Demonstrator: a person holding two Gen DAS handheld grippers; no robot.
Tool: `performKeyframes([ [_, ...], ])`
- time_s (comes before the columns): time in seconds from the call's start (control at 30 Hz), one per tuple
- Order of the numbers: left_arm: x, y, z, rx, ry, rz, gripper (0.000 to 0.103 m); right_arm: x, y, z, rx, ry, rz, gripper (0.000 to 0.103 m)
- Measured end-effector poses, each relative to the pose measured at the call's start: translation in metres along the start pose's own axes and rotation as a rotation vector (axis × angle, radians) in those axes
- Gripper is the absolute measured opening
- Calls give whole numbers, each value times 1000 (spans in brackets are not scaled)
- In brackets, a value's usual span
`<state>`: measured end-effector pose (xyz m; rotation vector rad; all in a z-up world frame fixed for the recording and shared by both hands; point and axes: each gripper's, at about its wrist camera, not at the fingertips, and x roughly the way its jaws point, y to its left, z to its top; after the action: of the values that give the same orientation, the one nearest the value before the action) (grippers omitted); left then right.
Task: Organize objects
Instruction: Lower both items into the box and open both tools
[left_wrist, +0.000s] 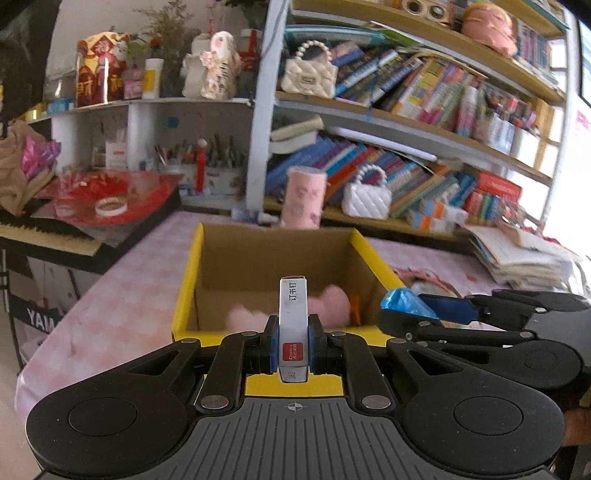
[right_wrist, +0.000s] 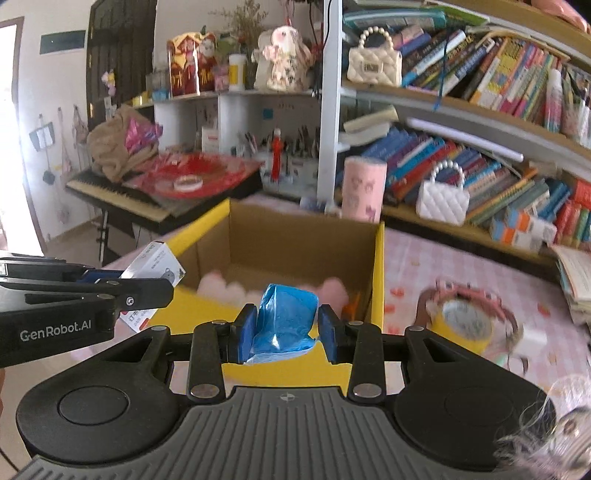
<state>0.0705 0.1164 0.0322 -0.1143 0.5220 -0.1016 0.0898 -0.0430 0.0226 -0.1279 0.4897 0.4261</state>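
Left gripper (left_wrist: 292, 341): we see its fingers narrowed onto a slim white staple box (left_wrist: 293, 325), which stands upright between the blue pads, above the near yellow wall of the box.
Right gripper (right_wrist: 284, 325): fingers part-way in, clamping a crinkled blue packet (right_wrist: 284, 323) from both sides; it sits over the near wall too.
Cardboard box (left_wrist: 275, 254): open top, yellow outside, brown inside, on the pink checked tablecloth (left_wrist: 110, 314); something soft and pink (left_wrist: 332, 301) lies on its floor, blurred.
Left view only: we get the right gripper from the side, the blue packet at its tip just beside the box's right wall.
Right view only: the staple box's broad printed face; a yellow tape roll (right_wrist: 463, 325) on the cloth, right of the box, well apart from both grippers.
Background: bookshelves (right_wrist: 480, 110) behind the table.
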Motion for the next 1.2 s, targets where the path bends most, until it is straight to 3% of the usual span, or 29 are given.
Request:
performKeyframes([
  [0.13, 23, 0, 12, -29, -3, 31, 13, 24, -10, 14, -10, -21, -5, 34],
  [0.47, 63, 3, 12, -65, 41, 95, 13, 74, -24, 12, -85, 62, 33, 34],
  [0.73, 82, 7, 6, -105, 113, 131, 13, 89, -30, 7, -99, 105, 77, 36],
  [0.87, 83, 4, 4, -88, 109, 138, 13, 89, -33, 6, -83, 107, 88, 39],
  [0.93, 81, 3, 4, -96, 101, 134, 17, 88, -34, 6, -84, 104, 84, 40],
  [1.07, 68, -2, 5, -97, 52, 118, 28, 83, -37, 6, -61, 102, 64, 53],
  [1.2, 49, -7, 7, -94, 2, 105, 42, 71, -39, 5, -48, 91, 50, 53],
])
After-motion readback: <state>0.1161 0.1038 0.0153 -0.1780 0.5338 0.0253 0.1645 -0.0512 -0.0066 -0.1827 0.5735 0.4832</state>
